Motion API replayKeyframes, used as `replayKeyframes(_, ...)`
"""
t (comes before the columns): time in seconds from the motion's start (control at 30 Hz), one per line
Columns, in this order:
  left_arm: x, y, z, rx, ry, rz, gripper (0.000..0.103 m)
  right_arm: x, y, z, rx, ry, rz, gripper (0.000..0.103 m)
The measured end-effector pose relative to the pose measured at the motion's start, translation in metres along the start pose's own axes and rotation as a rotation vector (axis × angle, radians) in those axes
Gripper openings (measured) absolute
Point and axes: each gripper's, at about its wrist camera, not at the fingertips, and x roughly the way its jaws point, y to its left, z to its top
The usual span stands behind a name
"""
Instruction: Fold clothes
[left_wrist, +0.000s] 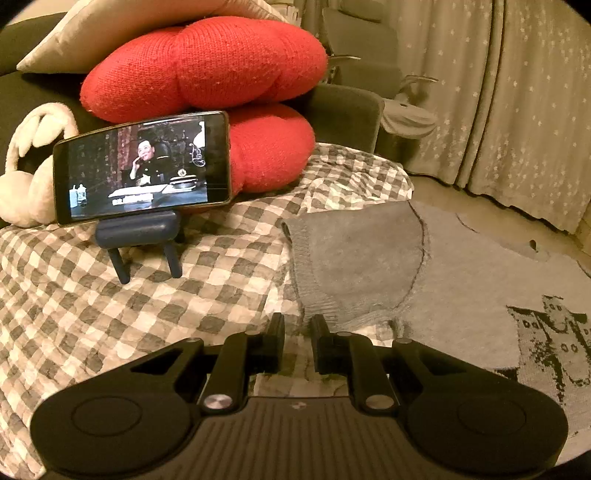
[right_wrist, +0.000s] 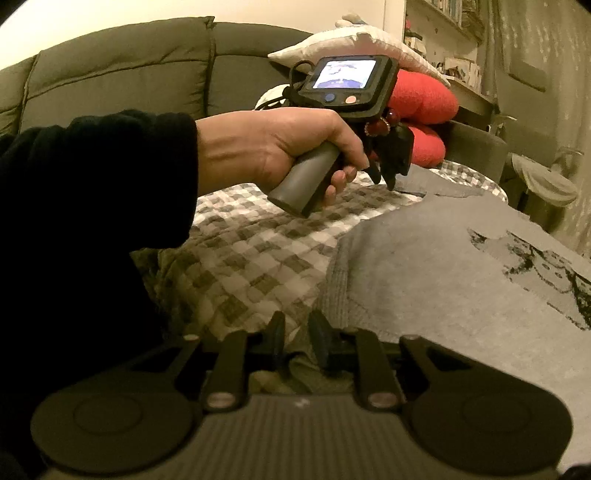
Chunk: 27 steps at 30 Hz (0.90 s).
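Over on the far left of the left wrist view, a cream plush toy (left_wrist: 26, 173) slumps against the dark sofa (right_wrist: 110, 74), and right beside it a phone (left_wrist: 142, 168) plays a video, propped landscape on a little blue stand (left_wrist: 142, 236) that sits on the checked blanket (left_wrist: 110, 295). Behind the phone, two red cushions (left_wrist: 221, 74) are stacked, with a pale pillow (left_wrist: 110, 26) lying on top of them. Moving right, the grey sweater (left_wrist: 443, 266) lies spread flat on the blanket, one sleeve folded across it with its ribbed cuff (left_wrist: 306, 266) towards the blanket side, and a dark printed pattern (left_wrist: 546, 339) at the far right. Star-patterned curtains (left_wrist: 517, 110) hang beyond.

The left gripper (left_wrist: 297, 328) sits low at the sleeve's ribbed edge, its jaws drawn in to a narrow gap; blanket shows between the tips, and nothing is visibly pinched, so released is the call.

Switch to the right wrist view: a black sleeve (right_wrist: 74, 221) fills the left, the person's left hand (right_wrist: 288, 147) clasps the grey handle, and the tool's tips point down at the sweater's far edge. The right gripper (right_wrist: 297, 328) hovers at the sweater's near ribbed hem (right_wrist: 336, 295), jaws narrowly apart with only blanket showing between them, gripping nothing
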Motion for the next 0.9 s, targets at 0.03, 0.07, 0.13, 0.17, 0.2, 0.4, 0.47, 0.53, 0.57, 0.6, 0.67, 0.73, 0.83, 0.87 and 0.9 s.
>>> replayKeyframes(0.03,0.0001,0.0006,0.0003,-0.003,-0.002,0.003,0.014,-0.0009,-0.0004,0.0006,-0.001,-0.003,-0.007,0.016)
replayKeyframes(0.07,0.0003,0.0012,0.0005,-0.006,-0.003,0.008,0.014,-0.0018,-0.0008,0.0013,-0.002,-0.007,-0.015,0.016)
replayKeyframes(0.13,0.0008,0.0027,0.0005,-0.012,-0.004,0.012,0.014,-0.0023,-0.0008,0.0019,-0.009,-0.013,-0.035,0.016)
replayKeyframes(0.17,0.001,0.0034,0.0005,-0.015,-0.004,0.013,0.014,-0.002,-0.0002,0.0017,-0.015,-0.015,-0.045,0.016)
replayKeyframes(0.2,0.0012,0.0039,0.0007,-0.019,-0.004,0.013,0.014,-0.0016,0.0009,0.0007,-0.023,-0.014,-0.053,0.016)
replayKeyframes(0.4,0.0016,0.0057,0.0012,-0.029,-0.003,0.014,0.014,-0.0046,0.0015,0.0024,-0.028,-0.041,-0.101,0.016)
replayKeyframes(0.47,0.0019,0.0051,0.0012,-0.026,-0.002,0.014,0.014,-0.0029,-0.0004,0.0019,-0.02,-0.037,-0.118,0.016)
replayKeyframes(0.53,0.0016,0.0041,0.0012,-0.022,-0.003,0.01,0.014,-0.0035,-0.001,0.0018,-0.016,-0.041,-0.137,0.016)
replayKeyframes(0.57,0.0011,0.0033,0.0011,-0.019,-0.005,0.008,0.014,-0.0038,-0.0008,0.0024,-0.017,-0.044,-0.146,0.016)
replayKeyframes(0.6,0.0008,0.0026,0.001,-0.017,-0.006,0.006,0.014,-0.0039,-0.0006,0.003,-0.019,-0.046,-0.156,0.017)
replayKeyframes(0.67,0.0012,0.0017,0.0011,-0.014,-0.005,0.005,0.014,-0.002,-0.0008,0.003,-0.02,-0.044,-0.164,0.017)
replayKeyframes(0.73,0.0015,0.0018,0.0011,-0.015,-0.003,0.005,0.014,0.0006,-0.001,0.0021,-0.016,-0.039,-0.167,0.017)
replayKeyframes(0.83,0.0019,0.0025,0.0011,-0.018,-0.002,0.005,0.014,0.0022,0.0007,0.001,-0.023,-0.039,-0.157,0.012)
replayKeyframes(0.87,0.002,0.0028,0.0011,-0.019,-0.001,0.004,0.014,0.0026,0.0009,0.0009,-0.022,-0.036,-0.152,0.01)
replayKeyframes(0.9,0.002,0.0034,0.0011,-0.022,0.0,0.002,0.014,0.003,0.0011,0.0008,-0.022,-0.034,-0.148,0.008)
